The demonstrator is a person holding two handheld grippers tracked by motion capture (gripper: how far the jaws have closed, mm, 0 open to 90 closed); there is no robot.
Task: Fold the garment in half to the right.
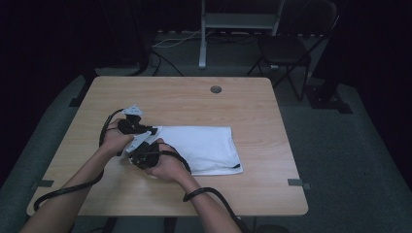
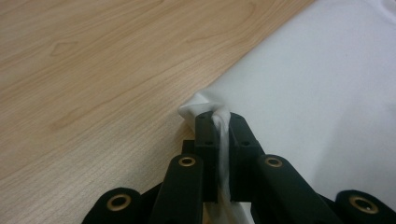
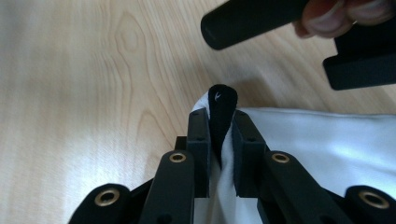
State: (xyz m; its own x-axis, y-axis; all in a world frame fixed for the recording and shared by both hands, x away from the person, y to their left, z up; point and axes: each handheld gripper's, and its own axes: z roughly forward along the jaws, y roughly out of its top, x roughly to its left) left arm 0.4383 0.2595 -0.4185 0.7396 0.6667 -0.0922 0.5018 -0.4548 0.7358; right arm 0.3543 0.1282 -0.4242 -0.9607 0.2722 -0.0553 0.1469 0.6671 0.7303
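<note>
Right claw (image 3: 219, 126): jaws clamped on the near-left corner of the white garment (image 1: 201, 148); the right gripper view shows white cloth pinched between the pads together with a strip of black trim (image 3: 222, 105) that stands up above them. No earlier state noted.
Left claw (image 2: 222, 128): jaws clamped on a thin ridge of the same cloth; in its own view a white fold (image 2: 223, 140) runs up between the pads and bunches just past them, at the garment's edge where it meets bare wood.
Hands: both sit close together at the garment's left end in the high view, the left hand (image 1: 116, 138) just beyond the right hand (image 1: 165, 165); cables trail back toward the near edge.
Garment: lies flat and folded to a rough rectangle on the desk (image 1: 262, 189), left of centre, its far and right edges free, nothing on top of it.
Step in hand (judgement): both left corners gripped, cloth not yet lifted; this reads as the take-up before another fold.
Next move calls for (judgement): raise both corners together, keep the edge between them taut, carry it over toward the right edge and lay it down square.
Risk (judgement): the left grip holds little cloth and may slip if the pull is uneven.
Far field: grey cable port (image 1: 215, 89) in the desk's far side, a folding chair (image 1: 286, 51) on the floor beyond.
</note>
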